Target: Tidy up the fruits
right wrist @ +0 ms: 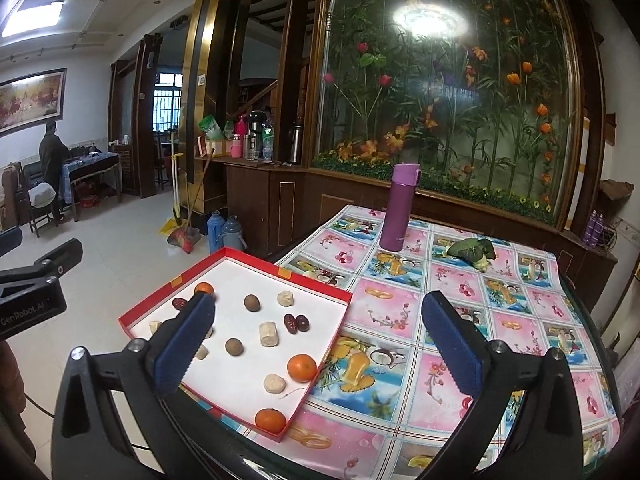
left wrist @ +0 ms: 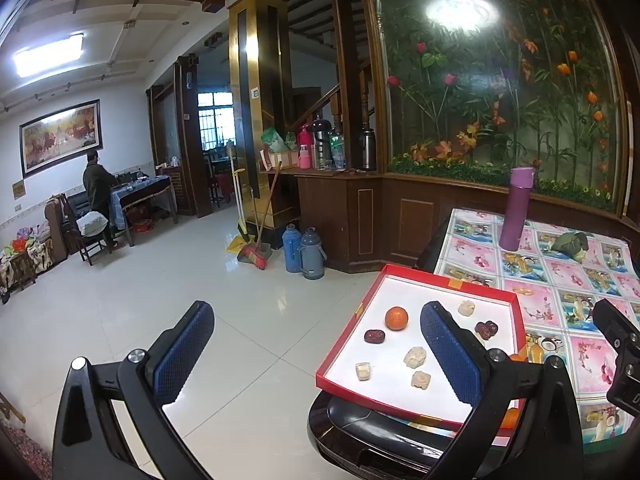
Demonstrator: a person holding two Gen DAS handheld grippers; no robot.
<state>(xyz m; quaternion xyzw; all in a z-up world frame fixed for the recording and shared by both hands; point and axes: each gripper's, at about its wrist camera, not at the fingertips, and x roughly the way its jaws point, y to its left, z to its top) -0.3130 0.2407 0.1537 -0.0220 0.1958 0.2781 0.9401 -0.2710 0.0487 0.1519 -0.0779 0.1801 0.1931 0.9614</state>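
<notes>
A red-rimmed white tray [right wrist: 320, 279] lies on the table's left corner, overhanging its edge; it also shows in the left wrist view [left wrist: 448, 280]. It holds oranges [right wrist: 302, 367], dark red dates [right wrist: 296, 323], brown round fruits [right wrist: 251, 303] and pale lumps [right wrist: 268, 333]. In the left wrist view an orange [left wrist: 396, 318] and a date [left wrist: 374, 335] lie near the tray's far left. My left gripper [left wrist: 320, 354] is open and empty, left of and above the tray. My right gripper [right wrist: 320, 350] is open and empty above the tray's right edge.
A purple flask [right wrist: 398, 206] and a green leaf-wrapped bundle [right wrist: 474, 251] stand farther back on the flowered tablecloth [right wrist: 420, 300]. A black chair [left wrist: 360, 432] sits below the tray. Two thermoses [left wrist: 304, 248], a broom and a distant person are on the tiled floor.
</notes>
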